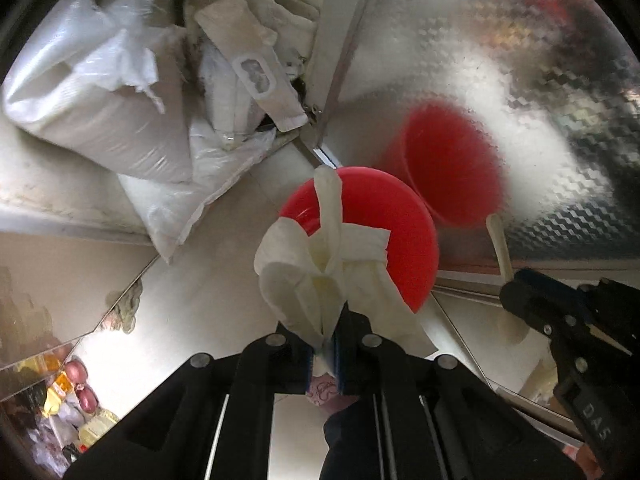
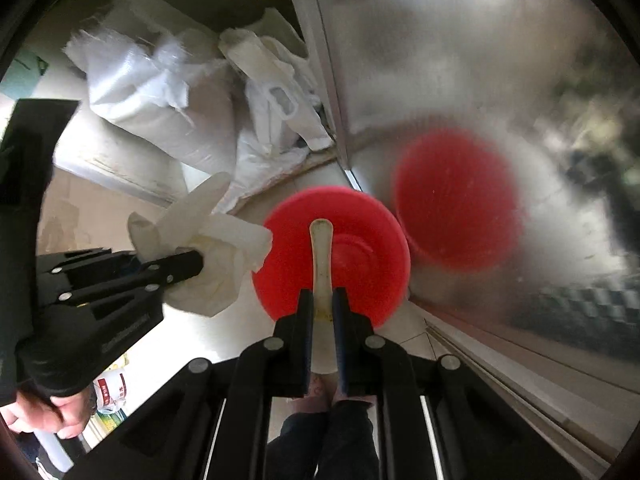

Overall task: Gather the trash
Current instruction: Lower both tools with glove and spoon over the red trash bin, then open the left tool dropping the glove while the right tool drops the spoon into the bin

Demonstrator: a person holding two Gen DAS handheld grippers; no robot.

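Observation:
A round red bin [image 1: 396, 216] stands on the pale floor beside a shiny metal panel. My left gripper [image 1: 326, 340] points down above it, shut on a crumpled white tissue [image 1: 304, 276] that hangs over the bin's near rim. In the right wrist view my right gripper [image 2: 323, 296] is shut on a cream plastic spoon [image 2: 321, 248] held straight over the red bin [image 2: 368, 264]. The left gripper [image 2: 198, 260] with its tissue [image 2: 228, 244] shows at the left there. The right gripper [image 1: 514, 286] and spoon [image 1: 500, 240] show at the right of the left wrist view.
White woven sacks [image 1: 100, 92] and plastic bags [image 1: 248, 64] are piled behind the bin at the left. The patterned metal panel [image 1: 540, 60] at the right mirrors the bin as a red blur [image 1: 452, 160]. A hand [image 2: 44, 412] grips the left tool; legs [image 2: 320, 432] show below.

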